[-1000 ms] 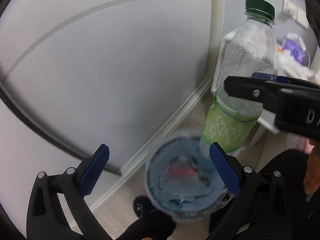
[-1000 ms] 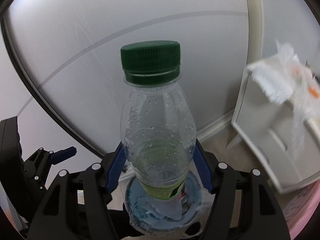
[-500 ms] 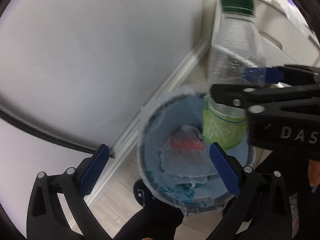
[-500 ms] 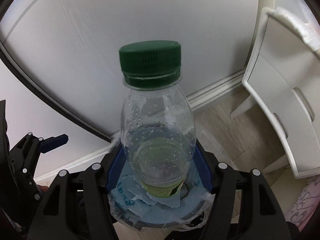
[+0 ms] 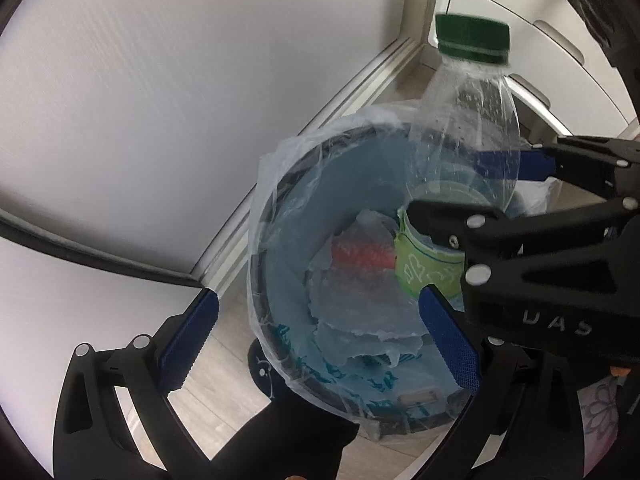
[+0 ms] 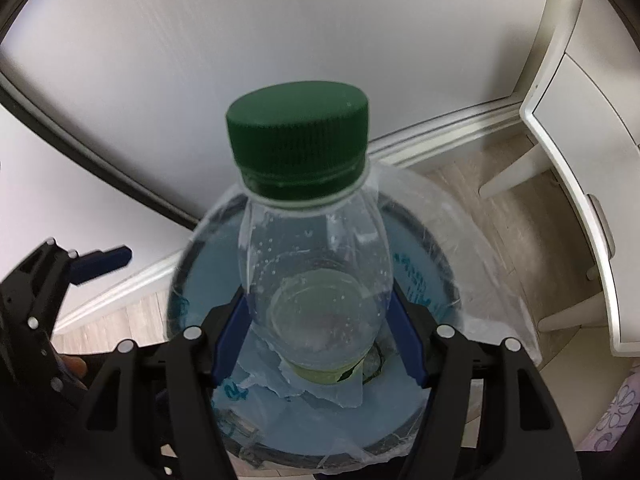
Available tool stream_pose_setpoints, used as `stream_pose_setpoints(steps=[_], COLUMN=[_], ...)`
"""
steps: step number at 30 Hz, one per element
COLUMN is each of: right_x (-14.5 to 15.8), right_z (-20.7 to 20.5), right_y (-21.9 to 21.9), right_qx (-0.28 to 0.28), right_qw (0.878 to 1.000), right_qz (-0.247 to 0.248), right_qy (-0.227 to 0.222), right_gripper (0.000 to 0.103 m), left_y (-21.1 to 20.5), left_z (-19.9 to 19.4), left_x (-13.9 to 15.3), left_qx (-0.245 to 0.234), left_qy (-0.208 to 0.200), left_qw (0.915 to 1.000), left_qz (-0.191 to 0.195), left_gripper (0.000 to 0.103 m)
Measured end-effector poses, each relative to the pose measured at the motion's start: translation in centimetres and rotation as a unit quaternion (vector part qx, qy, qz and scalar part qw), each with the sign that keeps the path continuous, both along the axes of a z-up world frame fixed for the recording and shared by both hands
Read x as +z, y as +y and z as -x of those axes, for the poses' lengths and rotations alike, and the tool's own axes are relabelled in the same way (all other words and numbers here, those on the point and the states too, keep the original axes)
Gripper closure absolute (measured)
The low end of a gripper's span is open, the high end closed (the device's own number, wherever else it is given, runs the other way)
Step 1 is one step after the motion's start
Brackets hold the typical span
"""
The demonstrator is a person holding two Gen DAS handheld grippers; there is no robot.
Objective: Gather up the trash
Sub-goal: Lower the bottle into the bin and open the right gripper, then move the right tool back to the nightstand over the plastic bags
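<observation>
Two grippers hang over a round bin lined with a thin clear-blue bag. The right gripper pinches a clear plastic bottle low on its body, its blue pads pressed against both sides. The bottle has a green cap and a pale green label near its base, and droplets cling inside its wall. It sits directly above the bin's mouth, with the cap pointing away from the gripper and the base end towards the liner. In the left wrist view the same bottle leans over the right half of the bin, crossed by the black frame of the right gripper.

The left gripper is spread wide with nothing between its fingers, held just beside the bin. Crumpled clear plastic and something red already lie in the bin. Behind the bin run a white baseboard and a grey wall panel, and a white cabinet stands to the right on the wooden floor.
</observation>
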State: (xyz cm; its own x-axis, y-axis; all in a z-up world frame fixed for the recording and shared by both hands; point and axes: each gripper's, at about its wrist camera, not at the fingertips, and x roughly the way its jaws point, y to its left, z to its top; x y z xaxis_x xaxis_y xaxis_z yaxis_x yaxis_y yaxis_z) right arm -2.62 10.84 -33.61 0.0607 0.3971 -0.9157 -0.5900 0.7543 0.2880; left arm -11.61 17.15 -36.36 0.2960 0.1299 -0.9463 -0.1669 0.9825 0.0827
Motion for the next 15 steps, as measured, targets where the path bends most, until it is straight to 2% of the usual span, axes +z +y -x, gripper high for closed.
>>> stream_pose_setpoints(steps=[5, 6, 8, 14, 15], right_x=[-0.7, -0.8, -0.8, 1.1, 1.5], right_z=[0.0, -0.1, -0.3, -0.7, -0.8], right_y=[0.2, 0.1, -0.2, -0.3, -0.5], right_qx=[0.005, 0.005, 0.001, -0.009, -0.011], right_qw=[1.0, 1.0, 1.0, 1.0, 1.0], right_qz=[0.003, -0.002, 0.001, 0.001, 0.002], right_qy=[0.015, 0.021, 0.011, -0.022, -0.03], right_gripper=[0.04, 0.029, 0.018, 0.012, 0.007], left_y=[0.1, 0.2, 0.1, -0.5, -0.6], left_z=[0.0, -0.1, 0.0, 0.1, 0.1], left_x=[0.1, 0.1, 0.3, 1.3, 1.6], left_qx=[-0.003, -0.003, -0.006, -0.005, -0.004], left_qy=[0.0, 0.001, 0.0, -0.008, -0.01], left_qw=[1.0, 1.0, 1.0, 0.9999, 0.9999], left_qz=[-0.002, -0.003, -0.008, -0.012, -0.013], left_gripper=[0.006, 0.006, 0.006, 0.006, 0.006])
